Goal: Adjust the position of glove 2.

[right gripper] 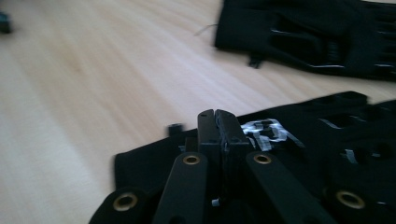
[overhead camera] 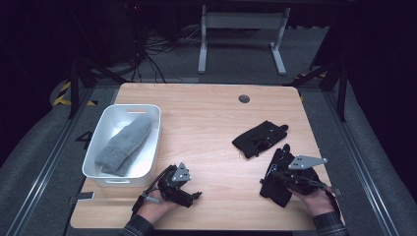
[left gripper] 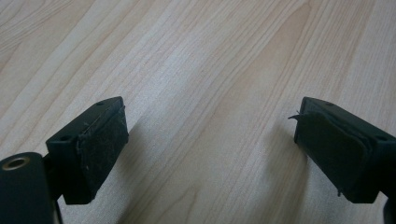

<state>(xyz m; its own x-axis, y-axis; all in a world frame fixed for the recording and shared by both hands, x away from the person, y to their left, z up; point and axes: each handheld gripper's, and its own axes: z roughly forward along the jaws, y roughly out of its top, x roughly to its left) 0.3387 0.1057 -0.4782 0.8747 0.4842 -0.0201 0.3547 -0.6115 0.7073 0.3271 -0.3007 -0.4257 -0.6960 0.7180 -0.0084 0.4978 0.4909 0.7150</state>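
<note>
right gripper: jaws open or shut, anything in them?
Shut. In the right gripper view the right gripper has its two black jaws pressed together, over the near black glove. Whether they pinch the fabric cannot be told.

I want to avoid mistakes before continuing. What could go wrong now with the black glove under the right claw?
1. The right claw is shut over the near black glove; whether it pinches fabric cannot be told, so a thin pinch may slip when lifted.
2. The second black glove lies close beside it and might be dragged along.
3. The white bin with the grey socks stands across the table, beyond the open left claw; a dangling glove could brush that claw.
</note>
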